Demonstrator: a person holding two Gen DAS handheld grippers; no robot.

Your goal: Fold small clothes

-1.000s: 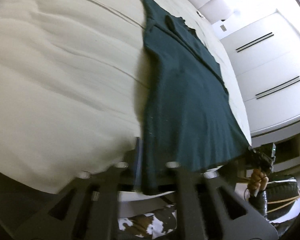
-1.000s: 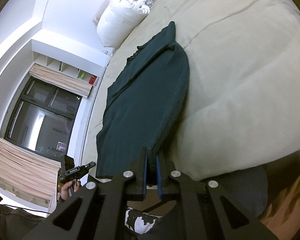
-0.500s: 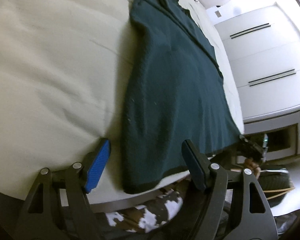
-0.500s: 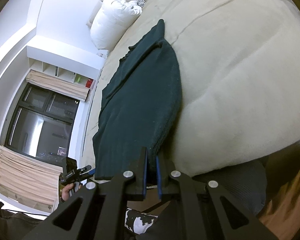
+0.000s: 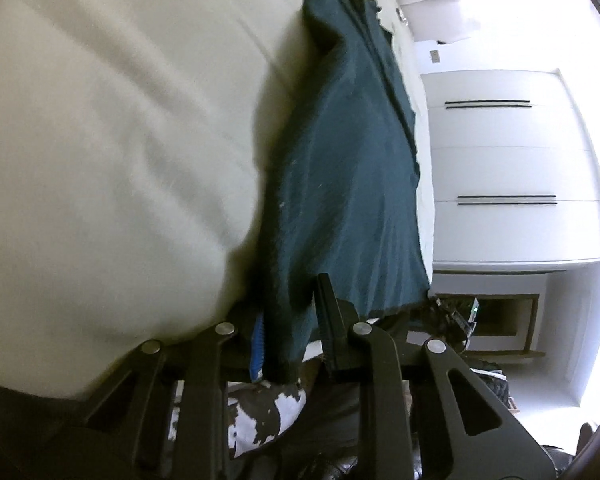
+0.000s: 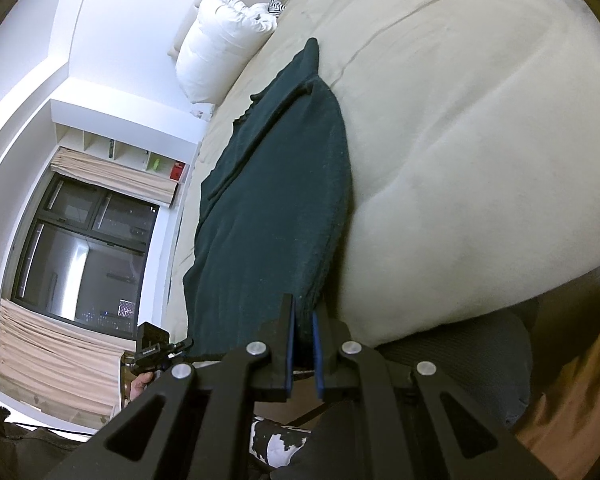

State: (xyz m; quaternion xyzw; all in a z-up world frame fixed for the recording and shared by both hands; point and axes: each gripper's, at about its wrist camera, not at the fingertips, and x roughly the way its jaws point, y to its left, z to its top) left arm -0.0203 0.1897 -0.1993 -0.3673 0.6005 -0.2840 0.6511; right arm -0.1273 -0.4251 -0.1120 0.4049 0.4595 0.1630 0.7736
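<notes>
one dark teal garment (image 5: 340, 168) lies lengthwise on the cream bed cover (image 5: 120, 140), its far end near the head of the bed and its near hem hanging over the bed edge toward both cameras. two grippers are in view, one at each near corner of the hem. the left gripper (image 5: 290, 332) has its two jaws drawn in on the hem corner; cloth fills the gap between the blue pad (image 5: 259, 350) and the opposite black finger, but motion blur makes it impossible to confirm whether the clamp is complete. the right gripper (image 6: 302, 340) has its two blue-padded fingers (image 6: 289, 354) pressed close together with the garment's edge pinched between them. one white pillow (image 6: 220, 48) sits at the head of the bed, with a small striped item behind it, too small to identify. one dark window (image 6: 76, 240) with beige blinds stands at the left of the right wrist view. a white wardrobe (image 5: 512, 184) with two pairs of dark handle lines fills the right of the left wrist view. the garment's far end is cut off at the top edge in the left wrist view. a black-and-white patterned cloth (image 5: 260, 416) shows below the left gripper, partly hidden by its frame.
</notes>
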